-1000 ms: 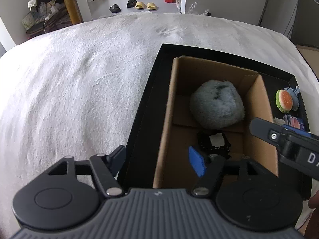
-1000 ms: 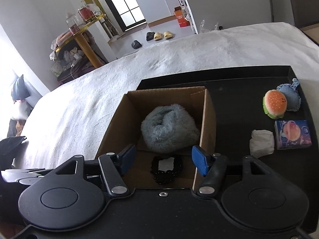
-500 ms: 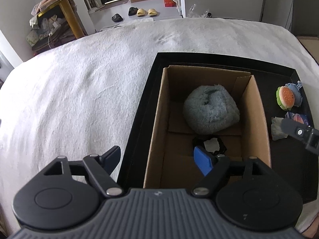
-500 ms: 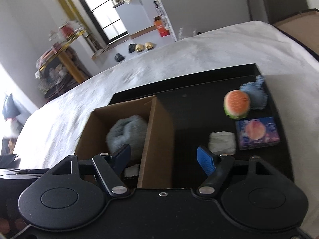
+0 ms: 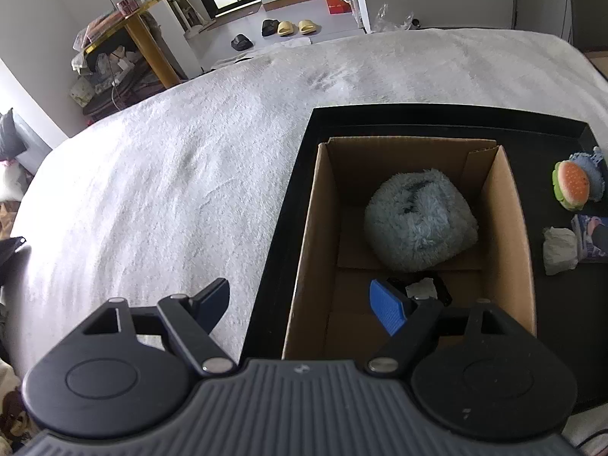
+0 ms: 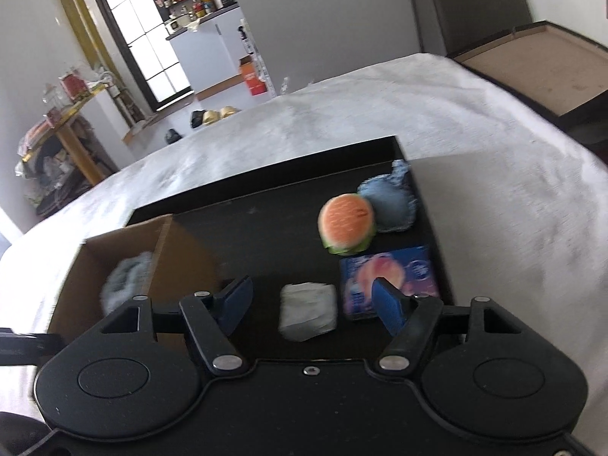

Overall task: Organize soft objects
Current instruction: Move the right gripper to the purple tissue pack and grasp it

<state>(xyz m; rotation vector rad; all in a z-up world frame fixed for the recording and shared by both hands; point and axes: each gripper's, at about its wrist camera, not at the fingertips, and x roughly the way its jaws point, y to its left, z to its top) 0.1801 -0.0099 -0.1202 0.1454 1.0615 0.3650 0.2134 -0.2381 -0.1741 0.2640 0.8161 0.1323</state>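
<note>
— So which claw is nearer the next piece?

— My right claw (image 6: 309,304), I'd judge. In its view the white wad (image 6: 307,311) sits low in the middle of the frame, right between my two blue fingers (image 6: 385,309) and just ahead of them, with nothing pinched yet. The jaws stand about half wide and are closing as I speak, with clear black tray (image 6: 266,220) on both sides of the wad.

— And its long axis?

— Hard to call; it's a crumpled lump, roughly squarish, a touch wider across the frame than deep. My fingers straddle that width, so I'd say the line-up suits a plain squeeze.

— What does it look like?

— White, creased, like balled tissue or cloth. It should give under the pads. To its right lies the blue packet (image 6: 391,277), touching or nearly so; above that the burger toy (image 6: 347,224) leans against a blue pouch (image 6: 389,205).

— Your left claw?

— Empty and spread wide (image 5: 300,304), over the near left rim of the box (image 5: 509,228). One finger (image 5: 385,306) hangs above the box floor, the other over the white cover (image 5: 171,190) outside the tray. In its view the wad (image 5: 560,250) is far off at the right edge, beyond the box wall.

— What's already in the box?

— A fluffy grey ball (image 5: 420,222) at centre, and below it a small black thing (image 5: 440,290) I can't identify.
</note>
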